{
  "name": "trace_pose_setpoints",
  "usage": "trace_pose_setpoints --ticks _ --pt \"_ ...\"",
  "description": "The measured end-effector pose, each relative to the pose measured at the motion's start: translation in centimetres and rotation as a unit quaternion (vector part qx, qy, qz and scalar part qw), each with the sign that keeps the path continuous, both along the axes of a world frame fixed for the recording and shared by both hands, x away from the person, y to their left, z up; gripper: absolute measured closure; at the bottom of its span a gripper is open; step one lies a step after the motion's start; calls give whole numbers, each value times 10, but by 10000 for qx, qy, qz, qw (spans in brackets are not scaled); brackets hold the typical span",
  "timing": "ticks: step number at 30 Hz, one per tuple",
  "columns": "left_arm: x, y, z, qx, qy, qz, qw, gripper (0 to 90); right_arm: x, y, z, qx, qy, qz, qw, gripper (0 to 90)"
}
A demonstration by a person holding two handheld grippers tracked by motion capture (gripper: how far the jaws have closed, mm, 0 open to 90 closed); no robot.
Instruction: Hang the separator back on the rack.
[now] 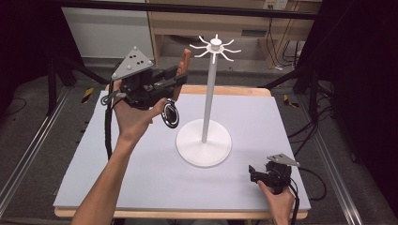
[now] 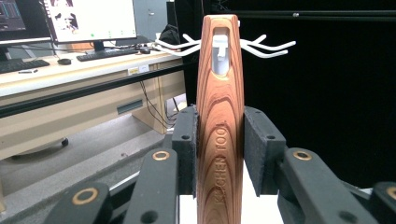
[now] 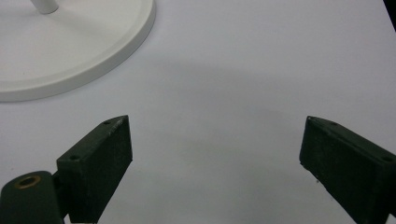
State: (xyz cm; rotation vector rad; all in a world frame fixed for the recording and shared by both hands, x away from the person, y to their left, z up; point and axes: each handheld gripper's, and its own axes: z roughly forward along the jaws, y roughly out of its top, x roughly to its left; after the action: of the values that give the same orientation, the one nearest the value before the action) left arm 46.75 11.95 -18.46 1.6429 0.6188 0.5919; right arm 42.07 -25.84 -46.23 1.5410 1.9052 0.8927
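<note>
Between the left gripper (image 2: 219, 154) pads sits a wooden kitchen tool (image 2: 219, 116), clamped upright. Just beyond it stand the white rack's hooks (image 2: 266, 46). Right gripper (image 3: 215, 163) gapes empty above the table (image 3: 261, 70).

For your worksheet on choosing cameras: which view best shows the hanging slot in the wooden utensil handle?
The left gripper view: the brown wooden utensil handle faces the camera, its slot clear. The high view shows the handle small and edge-on. The right gripper view shows the white stand base instead.

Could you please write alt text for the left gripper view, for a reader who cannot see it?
The left gripper has its two black jaws shut on an upright wooden handle engraved "KITCHEN TOOL", with a hanging slot near its top. Through and beside that slot show the white hooks of a rack. A desk with monitors and a keyboard stands at the left.
</note>
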Motion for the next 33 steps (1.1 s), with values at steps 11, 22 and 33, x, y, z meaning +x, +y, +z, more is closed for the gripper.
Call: trace_pose_setpoints --ticks 11,22,33 --pt "6 -9 3 73 18 21 10000 672 0 -2 1 24 -7 -7 10000 97" --pt "13 -20 0 162 78 17 9998 672 0 -2 1 36 -9 -5 10000 97" --pt "18 -26 -3 143 94 23 9999 671 0 -2 1 38 -15 7 10000 97"
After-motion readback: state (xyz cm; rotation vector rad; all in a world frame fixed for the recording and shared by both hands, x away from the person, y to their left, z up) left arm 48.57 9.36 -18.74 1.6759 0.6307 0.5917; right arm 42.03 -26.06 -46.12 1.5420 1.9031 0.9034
